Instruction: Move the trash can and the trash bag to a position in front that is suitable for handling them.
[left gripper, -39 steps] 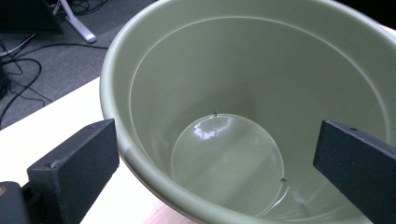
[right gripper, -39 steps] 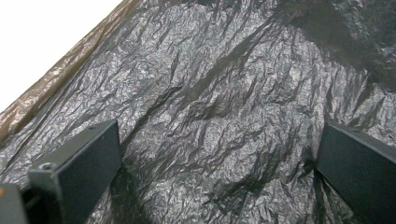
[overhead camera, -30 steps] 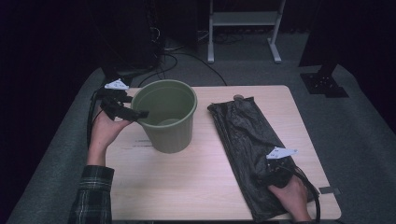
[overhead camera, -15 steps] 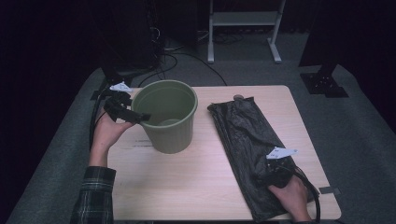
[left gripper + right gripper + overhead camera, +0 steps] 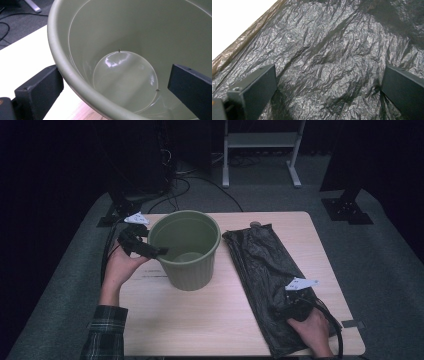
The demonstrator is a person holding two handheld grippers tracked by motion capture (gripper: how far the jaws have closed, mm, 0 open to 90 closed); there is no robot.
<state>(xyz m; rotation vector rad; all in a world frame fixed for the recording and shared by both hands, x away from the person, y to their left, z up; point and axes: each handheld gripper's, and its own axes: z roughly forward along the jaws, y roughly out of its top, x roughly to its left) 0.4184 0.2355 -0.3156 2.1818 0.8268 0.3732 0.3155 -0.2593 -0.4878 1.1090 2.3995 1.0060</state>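
Your left gripper (image 5: 150, 249) sits at the rim of the green bin (image 5: 189, 251), its jaws spread wide and straddling the wall, one outside and one inside; nothing is clamped yet. The bin stands upright on the table (image 5: 200, 320), left of centre. To steady it well, close on the rim squarely and press down a little, so the light bin does not tip toward you.

Your right gripper (image 5: 294, 304) hovers just over the near end of the black bag (image 5: 265, 270), jaws wide apart with crinkled plastic between them. The bag lies flat along the right side of the table, just beside the bin. Pinch one fold of film rather than scraping the wood beneath, and judge by feel whether you caught a single layer.

The bag's near end lies close to the table's front edge, so lift up and leftward. The bare wood between bin and bag gives you room; above the bin is open.
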